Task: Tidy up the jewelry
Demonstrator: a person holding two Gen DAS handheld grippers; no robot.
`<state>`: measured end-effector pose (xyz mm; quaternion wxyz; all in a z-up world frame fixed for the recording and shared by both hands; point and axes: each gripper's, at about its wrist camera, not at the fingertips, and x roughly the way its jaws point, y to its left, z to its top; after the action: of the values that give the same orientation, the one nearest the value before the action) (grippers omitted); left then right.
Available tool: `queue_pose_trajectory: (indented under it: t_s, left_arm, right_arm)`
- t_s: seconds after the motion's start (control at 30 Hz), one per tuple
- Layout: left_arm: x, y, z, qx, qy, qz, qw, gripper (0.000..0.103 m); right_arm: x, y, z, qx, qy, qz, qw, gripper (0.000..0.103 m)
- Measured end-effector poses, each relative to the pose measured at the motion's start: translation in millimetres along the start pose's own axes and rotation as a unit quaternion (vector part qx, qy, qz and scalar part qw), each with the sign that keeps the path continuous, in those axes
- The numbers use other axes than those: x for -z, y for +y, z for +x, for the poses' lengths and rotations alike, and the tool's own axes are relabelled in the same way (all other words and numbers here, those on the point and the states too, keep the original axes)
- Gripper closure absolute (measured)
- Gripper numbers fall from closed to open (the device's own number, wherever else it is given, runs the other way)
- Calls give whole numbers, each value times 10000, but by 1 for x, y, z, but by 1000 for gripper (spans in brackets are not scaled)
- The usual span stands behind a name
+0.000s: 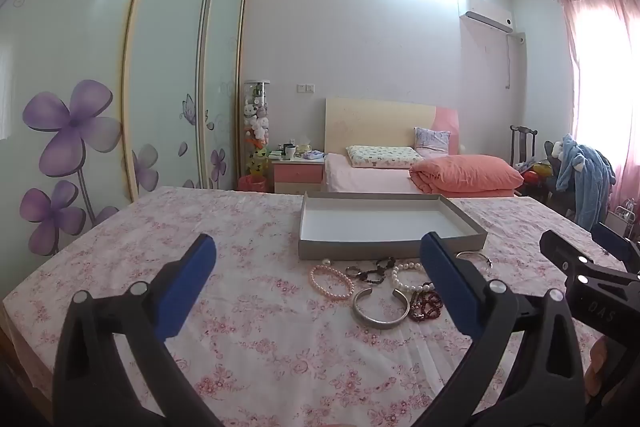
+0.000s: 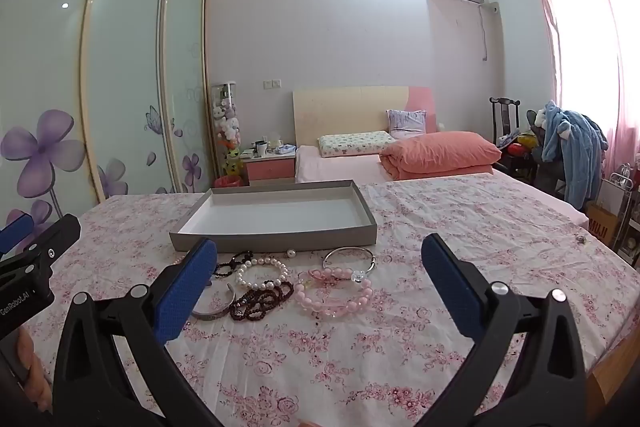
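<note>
A bedroom, with a table [image 2: 460, 227] under a pink floral cloth filling the foreground. Nearest the cameras the cloth lies bare. The left gripper [image 1: 316, 283] and right gripper [image 2: 318, 279] hover side by side above this stretch, each with its jaws spread wide and holding nothing.

Just beyond lies the jewelry in a loose cluster: a silver cuff bracelet [image 1: 381, 309], a dark red bead string [image 2: 260, 301] touching it, a white pearl bracelet [image 2: 264, 273], a small pink pearl bracelet [image 1: 332, 282], a large pink bead bracelet [image 2: 334, 293], a thin silver bangle [image 2: 349, 259] and a black bead piece [image 1: 374, 269]. A single loose pearl [image 2: 291, 253] sits against the front wall of the tray.

Right behind the cluster stands the shallow grey cardboard tray [image 2: 272, 239], white inside. Open cloth runs wide to its left and right, out to the table's edges.

Farther back are a bed [image 2: 340, 163] with an orange folded quilt [image 2: 440, 151], a pink nightstand [image 2: 270, 167], sliding wardrobe doors [image 2: 120, 67] painted with purple flowers, and a chair [image 2: 506, 123] near the pink curtain [image 2: 580, 47].
</note>
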<state>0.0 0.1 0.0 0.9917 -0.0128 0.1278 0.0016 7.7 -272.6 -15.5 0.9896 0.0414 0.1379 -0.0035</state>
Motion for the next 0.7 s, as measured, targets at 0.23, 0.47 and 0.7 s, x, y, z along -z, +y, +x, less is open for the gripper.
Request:
queue_pose_trajectory:
  t_s: [0.23,0.47,0.7]
  left_arm:
    - [0,-1,0,5,0,7,10000,4]
    - [0,0,0,-2,1,3,10000,4]
    - [0,0,0,1,3,3,10000,4]
  right_arm:
    - [0,0,0,-3,11,11,10000,2]
    - [1,0,1,-2,19,20,10000,2]
    - [2,0,1,-7,25,30,10000,2]
